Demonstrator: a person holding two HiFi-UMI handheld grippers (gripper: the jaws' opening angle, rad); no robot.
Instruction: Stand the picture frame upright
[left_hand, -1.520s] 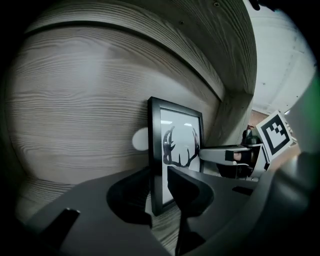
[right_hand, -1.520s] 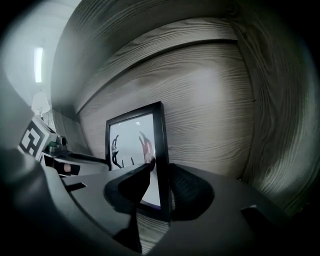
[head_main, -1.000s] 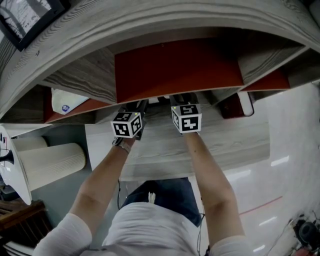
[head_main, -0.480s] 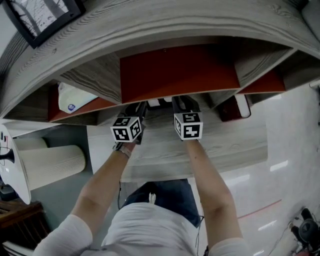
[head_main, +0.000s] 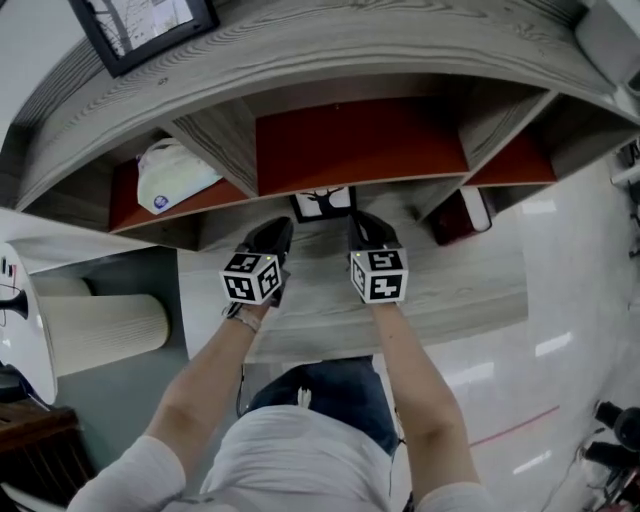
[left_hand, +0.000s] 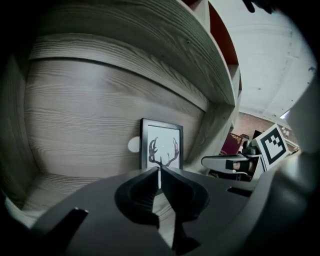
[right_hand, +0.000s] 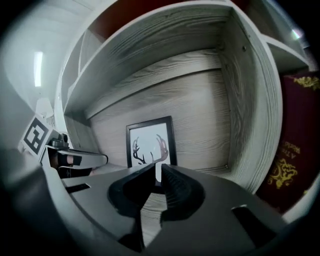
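Observation:
The black picture frame with a deer-antler print stands upright in the middle cubby, leaning against the back wall. Both grippers hover over the shelf board in front of it and touch nothing. My left gripper is closing; its jaws are almost together with nothing between them. To its right, my right gripper is shut apart from a thin slit, and empty. Each gripper sees the other beside it: the right gripper, the left gripper.
A white bag lies in the left cubby. A dark red book stands in the right one. Another framed picture sits on the shelf top. A ribbed white cylinder is at the left, beside the wooden shelf board.
Both grippers have drawn back out of the middle cubby toward me. The picture frame, mostly hidden behind them before, now shows standing on its own.

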